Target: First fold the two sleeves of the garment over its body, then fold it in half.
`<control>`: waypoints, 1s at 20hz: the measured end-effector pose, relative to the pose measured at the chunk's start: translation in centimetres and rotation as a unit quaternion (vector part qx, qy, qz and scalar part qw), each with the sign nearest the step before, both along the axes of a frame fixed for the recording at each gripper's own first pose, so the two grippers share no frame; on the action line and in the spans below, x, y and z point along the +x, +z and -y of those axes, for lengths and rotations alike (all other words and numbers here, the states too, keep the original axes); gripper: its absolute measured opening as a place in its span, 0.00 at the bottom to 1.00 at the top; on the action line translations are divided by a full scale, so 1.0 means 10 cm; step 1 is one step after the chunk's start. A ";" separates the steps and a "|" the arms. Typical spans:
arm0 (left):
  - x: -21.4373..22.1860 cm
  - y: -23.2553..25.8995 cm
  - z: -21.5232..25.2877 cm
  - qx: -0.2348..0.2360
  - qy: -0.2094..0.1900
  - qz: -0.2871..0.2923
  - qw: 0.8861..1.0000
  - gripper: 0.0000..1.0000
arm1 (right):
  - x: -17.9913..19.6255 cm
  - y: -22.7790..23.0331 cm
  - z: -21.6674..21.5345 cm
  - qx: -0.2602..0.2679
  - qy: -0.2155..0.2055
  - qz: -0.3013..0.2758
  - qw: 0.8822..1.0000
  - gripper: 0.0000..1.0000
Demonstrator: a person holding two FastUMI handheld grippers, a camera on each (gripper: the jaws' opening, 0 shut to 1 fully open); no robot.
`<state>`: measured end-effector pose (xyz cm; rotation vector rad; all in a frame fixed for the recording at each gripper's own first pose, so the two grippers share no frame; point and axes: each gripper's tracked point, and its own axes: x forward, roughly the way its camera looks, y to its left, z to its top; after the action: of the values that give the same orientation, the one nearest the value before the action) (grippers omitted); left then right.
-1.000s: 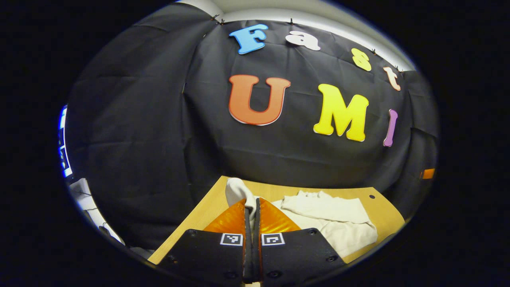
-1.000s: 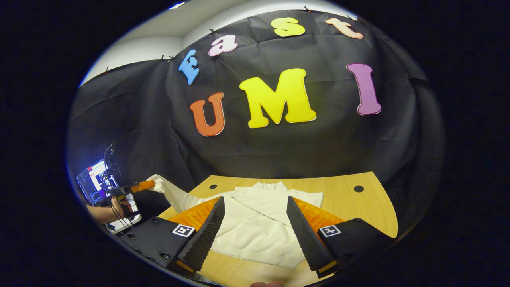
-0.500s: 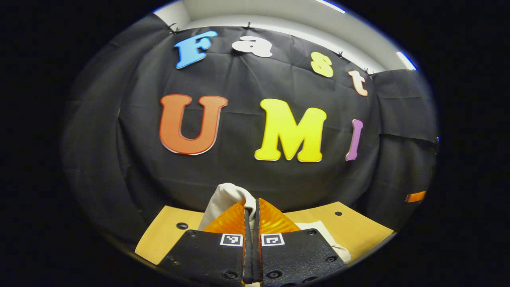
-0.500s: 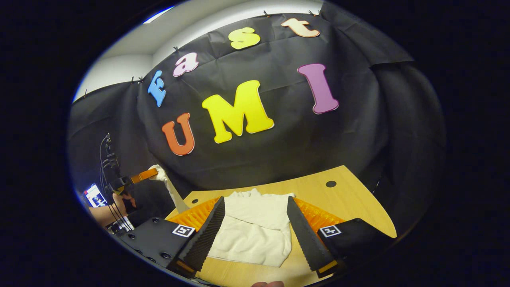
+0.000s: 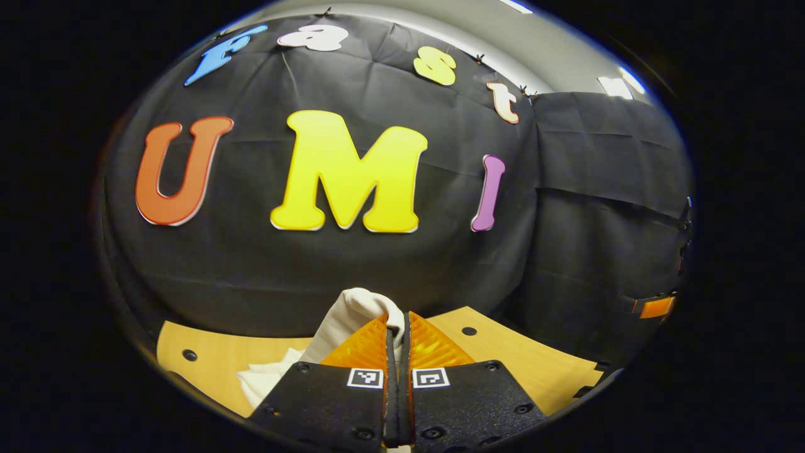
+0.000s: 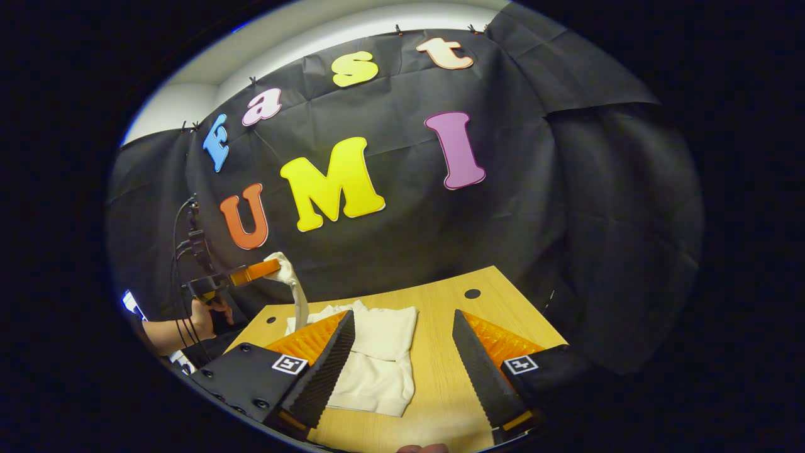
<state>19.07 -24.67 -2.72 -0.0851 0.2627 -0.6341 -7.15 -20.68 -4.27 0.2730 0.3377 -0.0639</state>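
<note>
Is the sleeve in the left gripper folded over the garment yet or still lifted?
Lifted. The left gripper is shut on the sleeve, which hangs in the air above the garment on the table.

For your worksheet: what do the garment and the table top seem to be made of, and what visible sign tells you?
Garment: soft off-white knit, probably cotton; its sleeve shows fine ribbing and hangs limp from the left gripper.
Table: light wood or wood-look laminate, smooth, faint grain; which one is unclear.
</note>
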 end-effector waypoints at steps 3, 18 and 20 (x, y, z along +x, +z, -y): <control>0.03 -0.45 0.35 0.014 -0.025 -0.032 0.999 0.03 | -0.10 -0.04 0.08 -0.007 -0.008 -0.012 1.000 0.97; 0.33 -2.17 1.22 0.044 -0.027 -0.172 0.984 0.05 | -0.41 -0.32 0.57 -0.036 -0.064 -0.088 0.993 0.97; 0.34 -2.35 1.31 0.055 -0.026 -0.182 0.981 0.07 | -0.45 -0.33 0.59 -0.048 -0.065 -0.097 0.992 0.97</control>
<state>22.47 -37.73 -26.20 -0.0889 0.6553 -0.6528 -11.62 -26.62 -7.53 0.1929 0.5080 -0.2347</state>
